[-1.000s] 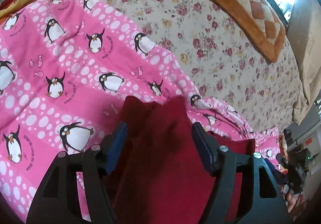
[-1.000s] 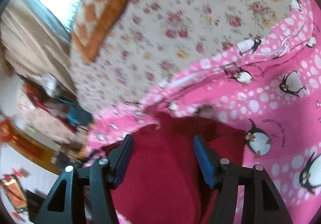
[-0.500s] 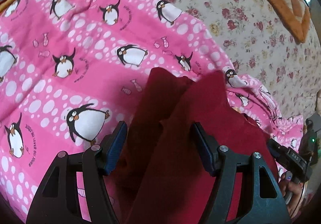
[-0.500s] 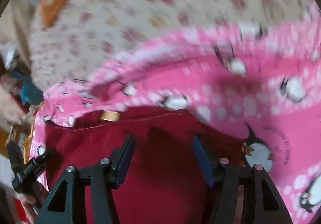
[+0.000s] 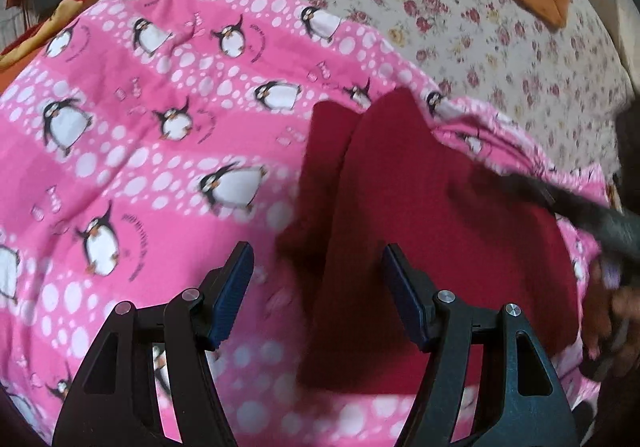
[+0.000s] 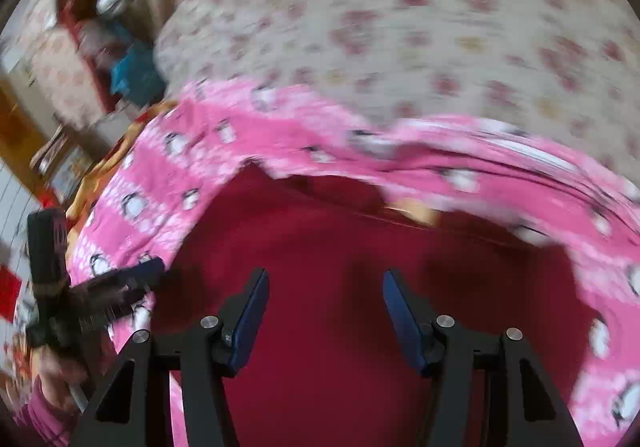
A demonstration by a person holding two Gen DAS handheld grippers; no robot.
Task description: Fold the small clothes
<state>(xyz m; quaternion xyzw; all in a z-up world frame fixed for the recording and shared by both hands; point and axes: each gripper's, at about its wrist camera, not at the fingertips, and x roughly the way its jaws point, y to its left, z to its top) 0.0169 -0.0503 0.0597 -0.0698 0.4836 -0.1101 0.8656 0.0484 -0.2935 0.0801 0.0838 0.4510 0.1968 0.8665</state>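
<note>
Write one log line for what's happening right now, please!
step: fold | item: red garment lying on penguin blanket | left hand-held gripper: open, above garment edge | right hand-held gripper: open, over garment

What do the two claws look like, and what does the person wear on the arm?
Each claw, left and right, has a black plastic frame with triangular cut-outs, silver round screws and two dark blue ribbed pads. A pink knitted sleeve covers the left arm.
</note>
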